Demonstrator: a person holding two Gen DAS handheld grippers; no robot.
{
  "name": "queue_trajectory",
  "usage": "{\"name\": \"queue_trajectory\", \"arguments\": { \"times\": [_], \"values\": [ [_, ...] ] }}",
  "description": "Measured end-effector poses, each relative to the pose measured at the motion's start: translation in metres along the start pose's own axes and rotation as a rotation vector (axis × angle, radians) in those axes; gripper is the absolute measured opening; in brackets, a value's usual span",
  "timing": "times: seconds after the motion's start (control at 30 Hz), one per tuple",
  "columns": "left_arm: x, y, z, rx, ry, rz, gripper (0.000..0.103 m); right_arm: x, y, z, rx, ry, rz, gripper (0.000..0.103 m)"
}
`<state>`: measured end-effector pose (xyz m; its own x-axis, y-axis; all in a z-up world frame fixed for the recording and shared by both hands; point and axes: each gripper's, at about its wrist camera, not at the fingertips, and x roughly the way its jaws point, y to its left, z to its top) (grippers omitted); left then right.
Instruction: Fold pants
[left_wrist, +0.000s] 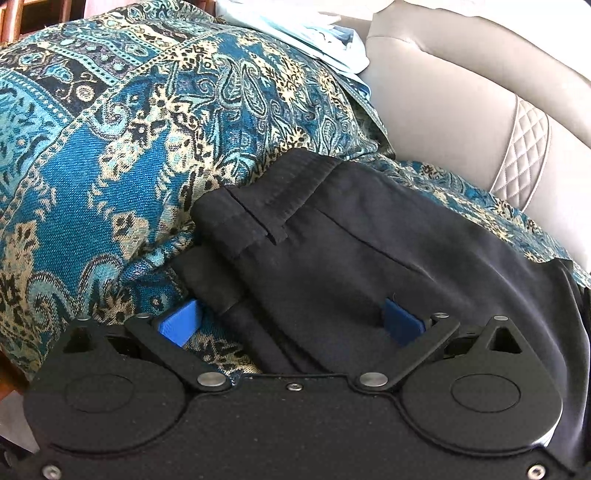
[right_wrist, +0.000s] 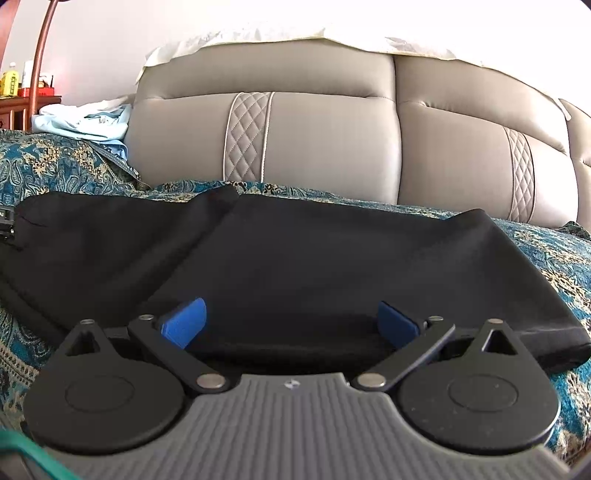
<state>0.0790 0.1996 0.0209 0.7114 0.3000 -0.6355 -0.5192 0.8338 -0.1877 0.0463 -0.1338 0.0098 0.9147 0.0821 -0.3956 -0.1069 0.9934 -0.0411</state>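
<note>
I am working over black pants (right_wrist: 295, 258) that are lying folded lengthwise on a patterned blanket (left_wrist: 92, 166) in front of the sofa back (right_wrist: 314, 140). My left gripper (left_wrist: 291, 323) is spread wide at the waistband end (left_wrist: 280, 192), clamping nothing; my right gripper (right_wrist: 291, 323) is equally spread over the leg edge. Judgement: both jaws should be pinching every layer together before lifting, keeping the fold square.
</note>
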Motion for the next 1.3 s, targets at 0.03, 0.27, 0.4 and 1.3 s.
{"name": "queue_trajectory", "arguments": {
  "times": [0.03, 0.27, 0.4, 1.3],
  "values": [
    [0.0, 0.0, 0.0, 0.0, -0.004, 0.001, 0.103, 0.0, 0.0, 0.0, 0.0, 0.0, 0.001, 0.103],
    [-0.003, 0.006, -0.005, -0.009, -0.037, -0.005, 0.103, 0.001, -0.001, 0.001, -0.003, 0.001, 0.007, 0.103],
    [-0.002, 0.006, -0.004, -0.012, -0.038, 0.006, 0.103, 0.001, 0.0, 0.0, -0.007, -0.005, 0.013, 0.103],
    [0.002, 0.036, 0.008, -0.235, -0.082, -0.143, 0.101, -0.001, 0.002, -0.005, -0.021, -0.033, 0.011, 0.103]
  ]
}}
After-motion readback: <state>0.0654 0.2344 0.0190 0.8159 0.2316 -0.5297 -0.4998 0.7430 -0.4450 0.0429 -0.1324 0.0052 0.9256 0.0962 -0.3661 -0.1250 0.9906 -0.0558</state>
